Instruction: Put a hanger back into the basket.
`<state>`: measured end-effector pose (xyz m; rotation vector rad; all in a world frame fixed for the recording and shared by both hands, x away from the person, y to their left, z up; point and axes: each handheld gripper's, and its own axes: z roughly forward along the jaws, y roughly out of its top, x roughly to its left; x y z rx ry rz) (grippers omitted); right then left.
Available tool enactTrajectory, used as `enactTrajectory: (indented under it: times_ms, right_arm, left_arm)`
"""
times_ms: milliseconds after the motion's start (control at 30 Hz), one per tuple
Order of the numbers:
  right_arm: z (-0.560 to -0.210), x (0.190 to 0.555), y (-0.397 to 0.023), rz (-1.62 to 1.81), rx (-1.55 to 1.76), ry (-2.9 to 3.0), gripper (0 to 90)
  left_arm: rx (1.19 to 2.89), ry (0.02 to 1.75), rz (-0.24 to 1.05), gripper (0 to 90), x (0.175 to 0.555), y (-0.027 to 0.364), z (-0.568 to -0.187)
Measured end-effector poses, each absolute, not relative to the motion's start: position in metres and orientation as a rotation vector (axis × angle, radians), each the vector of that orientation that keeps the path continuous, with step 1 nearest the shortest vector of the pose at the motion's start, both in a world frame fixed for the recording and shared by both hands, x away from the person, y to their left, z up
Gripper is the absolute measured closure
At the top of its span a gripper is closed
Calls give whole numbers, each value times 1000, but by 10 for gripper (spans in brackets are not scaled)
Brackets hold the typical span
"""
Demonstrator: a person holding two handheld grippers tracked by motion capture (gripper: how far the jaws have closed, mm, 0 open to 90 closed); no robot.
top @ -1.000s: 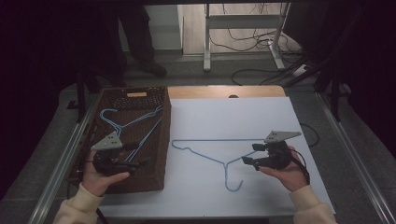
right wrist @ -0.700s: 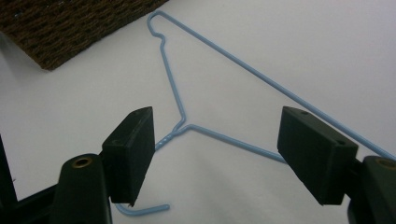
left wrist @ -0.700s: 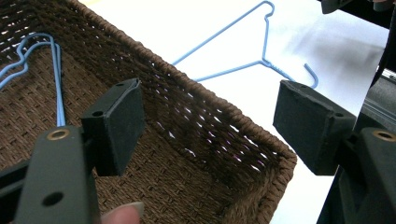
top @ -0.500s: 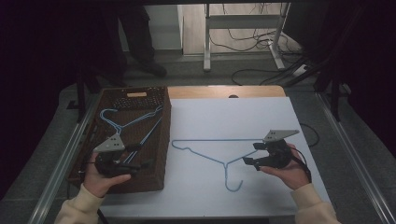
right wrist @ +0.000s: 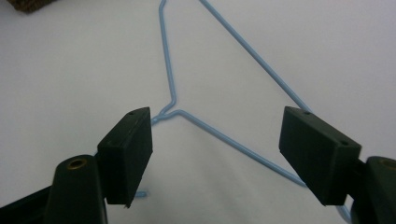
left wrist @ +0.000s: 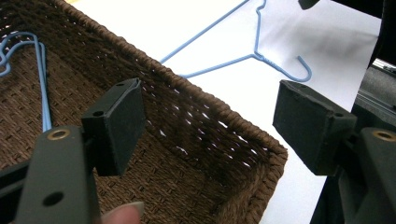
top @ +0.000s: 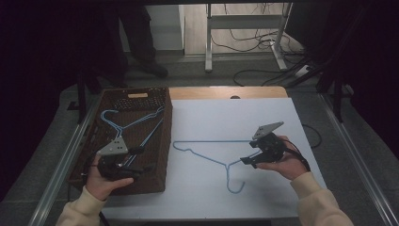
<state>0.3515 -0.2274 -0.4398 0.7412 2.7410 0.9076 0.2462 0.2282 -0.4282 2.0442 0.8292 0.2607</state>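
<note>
- Blue wire hanger [top: 214, 156] flat on desk [top: 282, 117], just ahead of right gripper [top: 250, 158], jaws apart, empty.
- Left gripper [top: 140, 162] spread wide over wicker basket [top: 162, 146], empty.

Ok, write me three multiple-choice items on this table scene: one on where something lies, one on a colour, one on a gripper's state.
1. Where does the single hanger lie?
A. in the basket
B. flat on the white table
C. on the floor

2. What colour is that hanger?
A. light blue
B. red
C. black

3. How does the right hand-held gripper stand?
A. shut on the hanger
B. shut on nothing
C. open

Answers: 1 B, it rests on the white table to the right of the basket. 2 A, its wire is light blue against the white top. 3 C, the right gripper view shows both jaws spread wide with the hanger's neck between them, ungripped.
</note>
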Motion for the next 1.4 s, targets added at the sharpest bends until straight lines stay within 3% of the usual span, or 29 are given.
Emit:
enactTrajectory:
  times_ms: [900, 1400]
  right_arm:
    - [-482, 381, -178, 537, 462, 2958, 403]
    - [-496, 388, -174, 425, 400, 3001, 481]
  left_arm:
    - [2057, 817, 252, 253, 243, 225, -430]
    - [2055, 821, 250, 255, 244, 226, -431]
